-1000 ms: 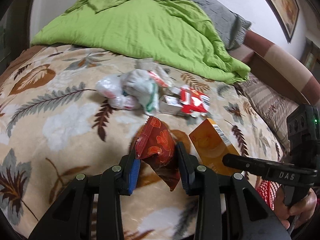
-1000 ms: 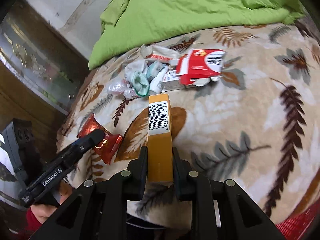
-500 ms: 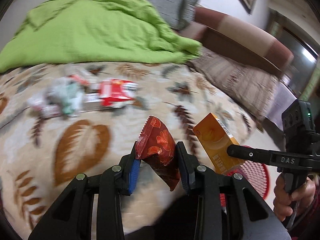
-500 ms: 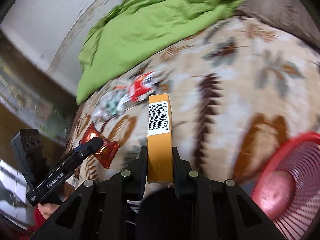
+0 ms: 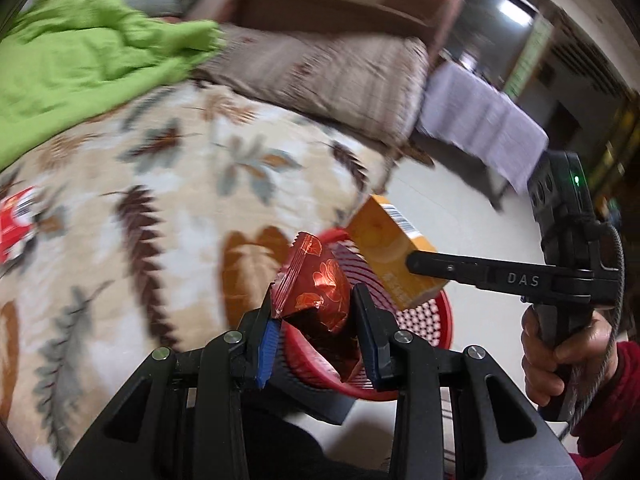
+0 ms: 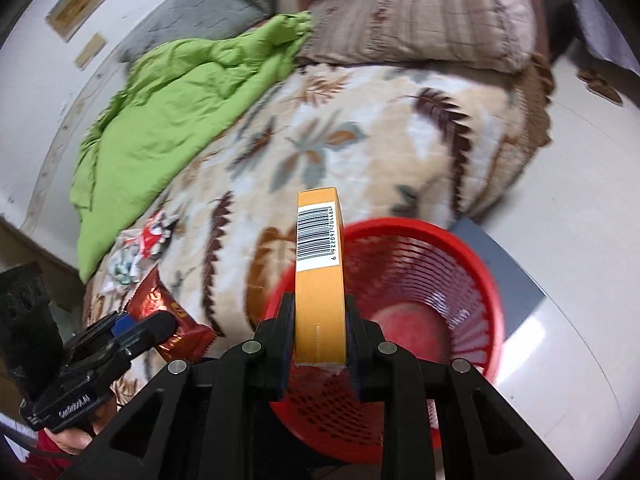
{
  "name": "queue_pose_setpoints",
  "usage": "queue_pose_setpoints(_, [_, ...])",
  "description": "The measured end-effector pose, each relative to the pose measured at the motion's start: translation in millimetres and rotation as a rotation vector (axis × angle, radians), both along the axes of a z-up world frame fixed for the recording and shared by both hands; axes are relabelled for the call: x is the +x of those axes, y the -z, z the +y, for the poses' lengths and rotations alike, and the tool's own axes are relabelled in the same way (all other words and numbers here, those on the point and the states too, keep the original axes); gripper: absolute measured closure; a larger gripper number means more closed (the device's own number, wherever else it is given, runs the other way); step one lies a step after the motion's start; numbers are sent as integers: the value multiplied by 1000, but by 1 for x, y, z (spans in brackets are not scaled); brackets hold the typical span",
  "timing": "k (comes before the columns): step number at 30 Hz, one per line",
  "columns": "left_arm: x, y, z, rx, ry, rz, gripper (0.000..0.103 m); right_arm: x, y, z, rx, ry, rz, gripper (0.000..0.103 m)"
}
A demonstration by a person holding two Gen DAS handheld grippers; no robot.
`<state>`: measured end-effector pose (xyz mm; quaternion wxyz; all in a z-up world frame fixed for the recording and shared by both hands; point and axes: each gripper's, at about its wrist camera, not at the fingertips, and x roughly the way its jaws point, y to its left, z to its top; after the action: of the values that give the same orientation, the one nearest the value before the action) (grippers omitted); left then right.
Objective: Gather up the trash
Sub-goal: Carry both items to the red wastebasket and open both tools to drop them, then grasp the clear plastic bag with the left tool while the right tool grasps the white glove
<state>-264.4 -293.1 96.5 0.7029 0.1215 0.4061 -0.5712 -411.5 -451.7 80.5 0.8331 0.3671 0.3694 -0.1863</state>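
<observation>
1. We held a red snack wrapper [image 5: 318, 288] pinched in our left gripper [image 5: 316, 334], above the near rim of the red basket [image 6: 472, 248].
2. Our right gripper [image 6: 320, 330] clamped an orange box [image 6: 320, 264], barcode up, over the same basket.
3. The basket stood on the pale floor [image 6: 580, 140], just beside the leaf-patterned blanket [image 6: 360, 128].
4. More litter [image 6: 140, 252] lay on that blanket, well away from the basket, near a green quilt [image 6: 172, 92].

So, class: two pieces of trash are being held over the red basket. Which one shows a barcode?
The orange cardboard box in the right gripper has a white barcode label on its narrow edge. The crinkled red foil wrapper in the left gripper shows none.
</observation>
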Motion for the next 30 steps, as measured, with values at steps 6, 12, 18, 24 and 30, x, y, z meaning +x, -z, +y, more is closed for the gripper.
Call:
queue_pose_setpoints(6, [-13, 1, -13, 1, 15, 9, 49, -17, 3, -6, -7, 52, 16, 70])
queue_pose_setpoints(12, [5, -11, 19, -24, -97, -9, 43, 7, -10, 9, -48, -11, -30, 59])
queue_pose_setpoints(18, [35, -17, 81, -20, -280, -85, 40, 61, -17, 56, -70, -177, -69, 57])
queue_pose_setpoints(24, [70, -17, 149, -27, -460, -71, 40, 119, -18, 108, -87, -342, -79, 57])
queue_pose_setpoints(30, [108, -17, 220, -52, -648, -43, 40, 167, -18, 155, -113, -479, -75, 54])
